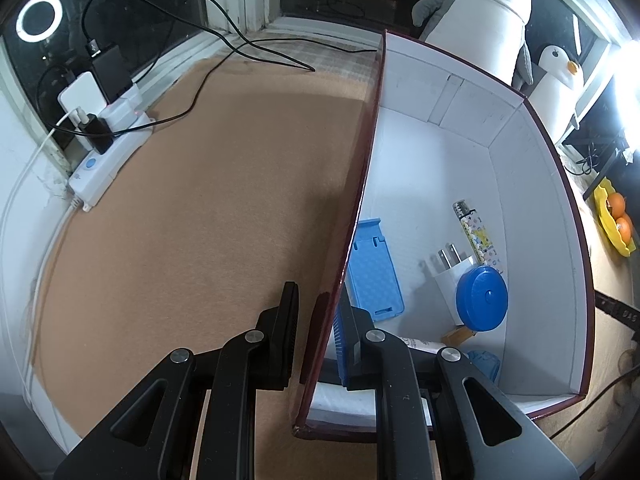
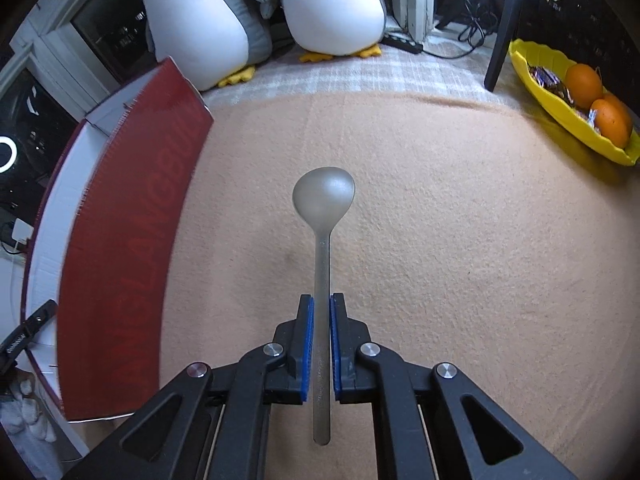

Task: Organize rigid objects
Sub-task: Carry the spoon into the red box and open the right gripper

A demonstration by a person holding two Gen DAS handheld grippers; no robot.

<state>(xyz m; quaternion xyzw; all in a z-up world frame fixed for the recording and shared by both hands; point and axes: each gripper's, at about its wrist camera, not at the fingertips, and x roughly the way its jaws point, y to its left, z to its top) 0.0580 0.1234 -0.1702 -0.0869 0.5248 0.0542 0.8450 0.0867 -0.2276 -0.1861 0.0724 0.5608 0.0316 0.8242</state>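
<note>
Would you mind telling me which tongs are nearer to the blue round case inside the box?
Left. The left tongs straddle the box wall near the blue round case; the right tongs hold a spoon outside the box.

Both views were fisheye w/ dark vignetted corners & bent edges. In the left view a lamp (image 1: pixel 630 76) at far right blew out to white glare; a ring light (image 1: pixel 39 23) glowed top left. Right view was evenly lit, box (image 2: pixel 120 248) side motion-blurred, centre sharp.
</note>
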